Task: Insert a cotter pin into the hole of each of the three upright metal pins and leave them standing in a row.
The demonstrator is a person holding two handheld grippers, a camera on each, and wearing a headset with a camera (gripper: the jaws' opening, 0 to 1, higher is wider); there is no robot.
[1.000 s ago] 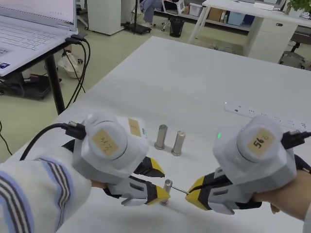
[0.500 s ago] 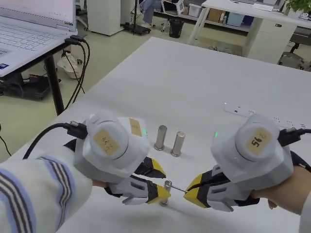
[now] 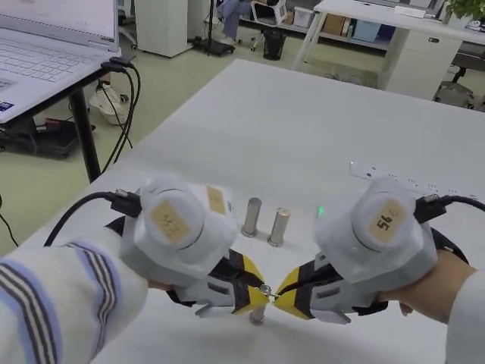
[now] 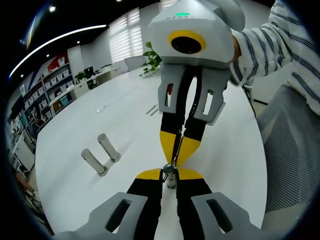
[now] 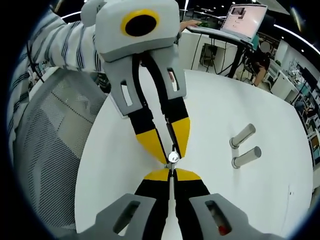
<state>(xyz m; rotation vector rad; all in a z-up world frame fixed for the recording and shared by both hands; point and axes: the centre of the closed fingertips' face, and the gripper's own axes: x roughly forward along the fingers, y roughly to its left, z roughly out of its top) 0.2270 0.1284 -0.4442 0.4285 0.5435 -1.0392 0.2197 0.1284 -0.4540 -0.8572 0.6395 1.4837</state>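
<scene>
Our left gripper (image 4: 170,174) clamps the metal pin (image 4: 171,176) between its jaws; our right gripper (image 5: 172,175), pinched on the cotter pin (image 4: 177,146), meets the pin's head.

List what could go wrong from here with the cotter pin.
1. The right gripper pushes the thin cotter pin sideways at the top of the held pin; missing the hole could bend it or tilt that pin in the left gripper.
2. Both grippers' tips nearly touch and may collide first.
3. Two free pins stand close behind; a slip could topple them.
</scene>
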